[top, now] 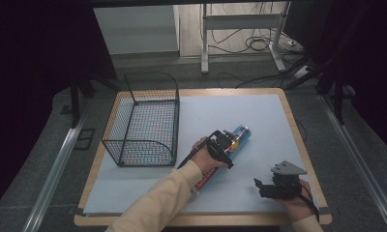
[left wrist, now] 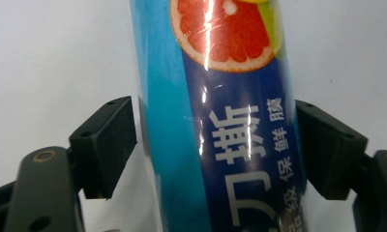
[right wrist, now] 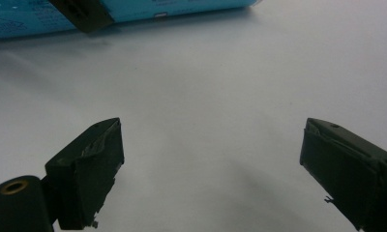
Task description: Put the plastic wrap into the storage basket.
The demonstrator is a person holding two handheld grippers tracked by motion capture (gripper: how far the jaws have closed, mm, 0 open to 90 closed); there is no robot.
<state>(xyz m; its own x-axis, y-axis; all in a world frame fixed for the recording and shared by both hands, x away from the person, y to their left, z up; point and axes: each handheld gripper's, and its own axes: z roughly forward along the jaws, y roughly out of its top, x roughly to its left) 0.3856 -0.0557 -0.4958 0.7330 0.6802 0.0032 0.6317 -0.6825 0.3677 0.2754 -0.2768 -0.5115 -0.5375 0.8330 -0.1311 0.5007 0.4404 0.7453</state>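
The only readable writing stands on the long blue box (left wrist: 215, 121) of cling film. In the left gripper view, white Chinese characters run along its dark blue band: a large 撕, with what looks like 刀 below it, though that one is cut off. Beside them, smaller characters read 保鲜膜. A sliced grapefruit is pictured at the far end of the label.
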